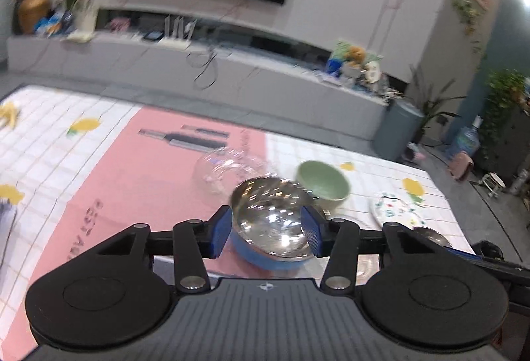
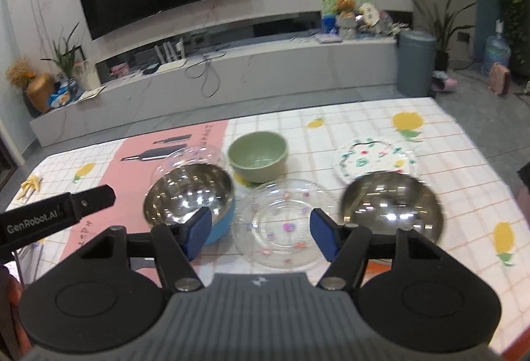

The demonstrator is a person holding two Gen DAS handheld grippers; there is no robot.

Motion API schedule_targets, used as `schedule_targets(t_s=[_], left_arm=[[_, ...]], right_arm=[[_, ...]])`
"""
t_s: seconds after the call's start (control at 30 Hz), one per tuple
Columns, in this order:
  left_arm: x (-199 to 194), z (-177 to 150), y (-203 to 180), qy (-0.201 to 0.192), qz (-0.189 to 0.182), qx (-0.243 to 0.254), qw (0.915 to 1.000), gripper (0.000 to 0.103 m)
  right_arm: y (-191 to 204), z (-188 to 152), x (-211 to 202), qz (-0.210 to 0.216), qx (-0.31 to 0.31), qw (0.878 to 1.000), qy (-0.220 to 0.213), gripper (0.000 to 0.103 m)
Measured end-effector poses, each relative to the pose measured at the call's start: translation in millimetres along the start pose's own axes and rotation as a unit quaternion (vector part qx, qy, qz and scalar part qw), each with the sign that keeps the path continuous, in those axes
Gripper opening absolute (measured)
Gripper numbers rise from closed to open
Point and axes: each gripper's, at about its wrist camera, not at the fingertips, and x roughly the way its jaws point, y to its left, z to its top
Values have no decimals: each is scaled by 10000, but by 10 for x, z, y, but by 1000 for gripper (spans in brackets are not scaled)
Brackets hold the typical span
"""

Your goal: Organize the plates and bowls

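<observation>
Left gripper [image 1: 266, 230] spread around the blue-walled steel bowl [image 1: 270, 222]; right gripper [image 2: 261, 236] spread above the clear glass plate [image 2: 281, 225].

The steel bowl sits on the pink mat [image 1: 132, 169], seemingly light, stiff and slick, so its rim looks the safest hold. The thin glass plate, lying between that bowl and a second steel bowl [image 2: 391, 205], is likely fragile and needs an edge pinch. A pale green ceramic bowl [image 2: 257, 160] stands behind.

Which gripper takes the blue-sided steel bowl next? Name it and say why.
Left. The left gripper is open with its fingers either side of the blue-sided steel bowl. The right gripper is open over the clear glass plate, beside that bowl.
</observation>
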Motion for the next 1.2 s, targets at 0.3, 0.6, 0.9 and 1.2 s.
schedule_targets(t_s=[0.3, 0.6, 0.9, 1.2], left_arm=[[323, 126, 272, 322, 230, -346, 9986, 60], [674, 134, 546, 600, 351, -926, 9933, 60], [906, 78, 629, 818, 276, -1271, 9881, 45], [962, 104, 355, 1091, 85, -764, 9911, 33]], right_arm=[[216, 138, 589, 3, -29, 9994, 356, 66], [280, 161, 1179, 18, 320, 9931, 1126, 60], [183, 101, 1499, 240, 956, 9809, 1675, 37], [129, 68, 1562, 419, 1330, 9723, 1877, 25]])
